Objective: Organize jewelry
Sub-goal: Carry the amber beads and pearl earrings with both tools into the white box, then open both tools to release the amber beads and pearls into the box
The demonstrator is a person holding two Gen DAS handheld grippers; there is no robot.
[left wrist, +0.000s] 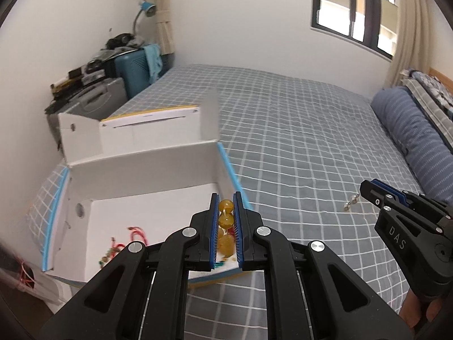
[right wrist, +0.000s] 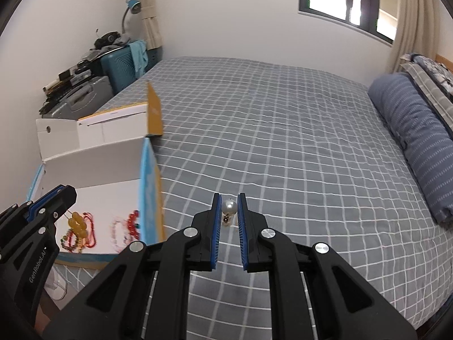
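My left gripper (left wrist: 226,202) is shut on a yellow bead bracelet (left wrist: 226,221) and holds it above the near right corner of the open white cardboard box (left wrist: 141,167); the bracelet also shows in the right wrist view (right wrist: 77,222), hanging from that gripper (right wrist: 66,198). Red and mixed bead strings (right wrist: 130,223) lie on the box floor. My right gripper (right wrist: 228,201) is open, its fingers on either side of a pearl earring (right wrist: 228,206) lying on the bed. In the left wrist view the right gripper (left wrist: 368,191) is near two pearl earrings (left wrist: 351,201).
The box (right wrist: 90,164) sits at the bed's left edge with its lid flaps up. The grey checked bedspread (right wrist: 283,141) stretches to the wall. A blue striped bolster (right wrist: 416,141) lies along the right. Suitcases (right wrist: 119,65) and clutter stand beyond the box.
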